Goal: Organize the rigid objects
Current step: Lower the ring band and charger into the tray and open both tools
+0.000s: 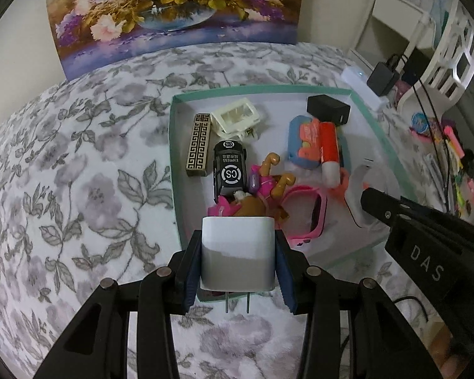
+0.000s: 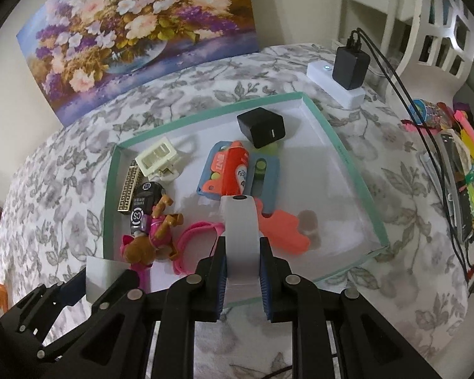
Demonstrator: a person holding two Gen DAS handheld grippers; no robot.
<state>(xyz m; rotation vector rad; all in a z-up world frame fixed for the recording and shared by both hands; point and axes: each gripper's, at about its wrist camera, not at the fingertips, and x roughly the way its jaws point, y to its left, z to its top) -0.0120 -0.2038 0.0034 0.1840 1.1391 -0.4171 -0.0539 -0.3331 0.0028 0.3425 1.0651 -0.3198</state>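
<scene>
Above the near rim of a teal tray, the left tongs clamp a white plug adapter, prongs trailing toward the camera. The right tongs grip a curved white device. Both seem ready for placing. Directly ahead of the left tongs lie a toy dog, black toy car and pink watch, crowding the drop; clearer floor lies ahead-right of the right tongs.

The left gripper points steeply downward, its black fingers with blue pads clamped on the two sides of a white cube-shaped plug charger, prongs toward the wrist. The right gripper, just to its right, tilts down likewise, pads pressed against a narrow white curved plastic piece held lengthwise between them.
</scene>
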